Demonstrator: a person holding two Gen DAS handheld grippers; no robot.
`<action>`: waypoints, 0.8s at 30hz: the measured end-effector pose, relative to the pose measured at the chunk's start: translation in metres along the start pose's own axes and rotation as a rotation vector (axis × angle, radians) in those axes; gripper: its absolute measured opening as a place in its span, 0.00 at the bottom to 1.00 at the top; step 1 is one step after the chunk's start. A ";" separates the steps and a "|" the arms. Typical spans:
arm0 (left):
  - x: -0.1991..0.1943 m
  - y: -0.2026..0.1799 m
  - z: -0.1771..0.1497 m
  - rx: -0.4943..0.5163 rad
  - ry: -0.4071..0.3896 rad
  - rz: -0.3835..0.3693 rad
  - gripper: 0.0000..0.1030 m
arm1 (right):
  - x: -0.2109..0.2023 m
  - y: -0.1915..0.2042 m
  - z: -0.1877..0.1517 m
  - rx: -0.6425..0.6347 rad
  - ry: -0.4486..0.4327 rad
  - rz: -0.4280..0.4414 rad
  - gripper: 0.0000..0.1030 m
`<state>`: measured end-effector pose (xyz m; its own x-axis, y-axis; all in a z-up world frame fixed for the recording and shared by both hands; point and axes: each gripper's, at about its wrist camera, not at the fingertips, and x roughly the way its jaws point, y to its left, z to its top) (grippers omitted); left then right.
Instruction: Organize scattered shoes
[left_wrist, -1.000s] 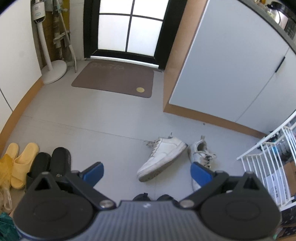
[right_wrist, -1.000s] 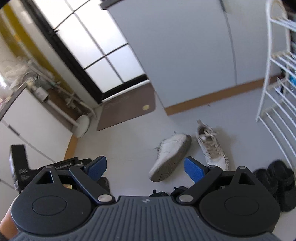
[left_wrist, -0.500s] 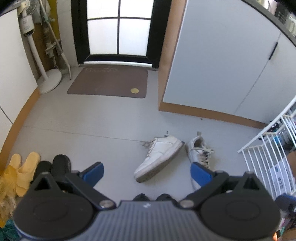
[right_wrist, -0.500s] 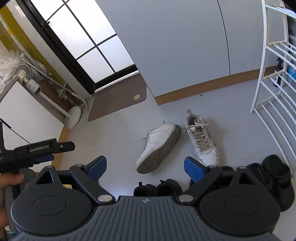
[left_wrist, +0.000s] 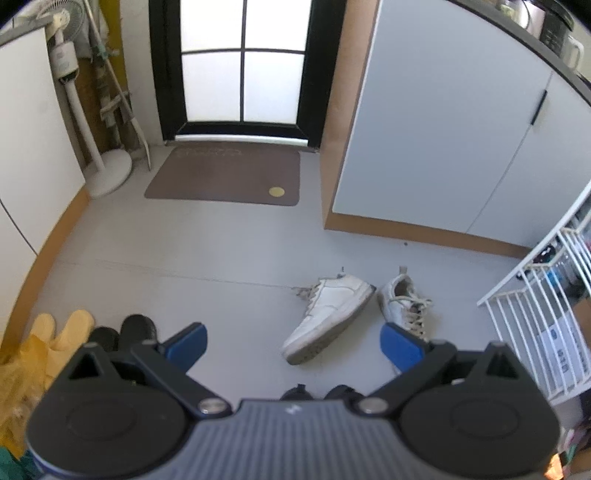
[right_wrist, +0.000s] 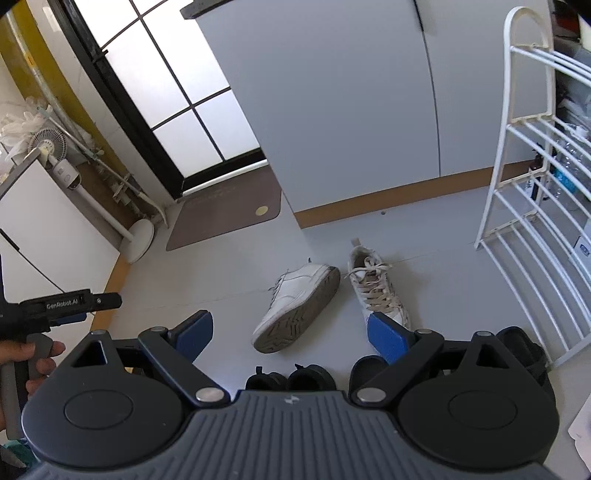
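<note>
Left wrist view looked down an entryway floor, where the left gripper (left_wrist: 293, 341) hung with its blue fingers spread wide and nothing between them. Two white sneakers lay in the middle of the grey floor — the tipped sneaker (left_wrist: 327, 315) rested on its side with its sole showing, and the upright sneaker (left_wrist: 404, 306) stood just beside it, laces loose. At the left edge, yellow slippers (left_wrist: 62, 336) sat next to black slippers (left_wrist: 123, 332), partly hidden behind the gripper. A brown doormat (left_wrist: 225, 177) lay before the glass door (left_wrist: 242, 74), with a white wire rack (left_wrist: 535, 302) on the right.

From the right wrist view, the right gripper (right_wrist: 290, 332) was likewise open and empty above the floor. The tipped sneaker (right_wrist: 295, 306) and the upright sneaker (right_wrist: 376, 284) lay ahead of it, near each other — whether they touched could not be told. Black shoes (right_wrist: 291, 376) showed just beyond the gripper body, and black sandals (right_wrist: 521, 350) sat by the rack (right_wrist: 517, 184). A hand (right_wrist: 33, 358) at the left edge held the other tool's handle.
</note>
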<state>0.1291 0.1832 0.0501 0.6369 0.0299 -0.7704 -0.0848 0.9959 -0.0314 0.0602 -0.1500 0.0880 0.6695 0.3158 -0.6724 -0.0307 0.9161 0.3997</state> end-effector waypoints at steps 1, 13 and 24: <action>-0.002 0.001 0.000 0.000 -0.001 -0.010 0.98 | -0.002 0.000 0.000 0.000 -0.001 -0.003 0.91; -0.031 0.014 0.009 -0.051 -0.018 -0.038 0.98 | -0.063 0.005 0.027 -0.030 -0.077 -0.020 0.91; -0.016 0.026 0.005 -0.042 0.016 0.002 0.98 | -0.031 0.026 0.026 -0.053 -0.033 0.028 0.91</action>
<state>0.1206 0.2090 0.0655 0.6246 0.0304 -0.7804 -0.1181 0.9914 -0.0559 0.0574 -0.1421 0.1356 0.6919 0.3338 -0.6402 -0.0884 0.9192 0.3838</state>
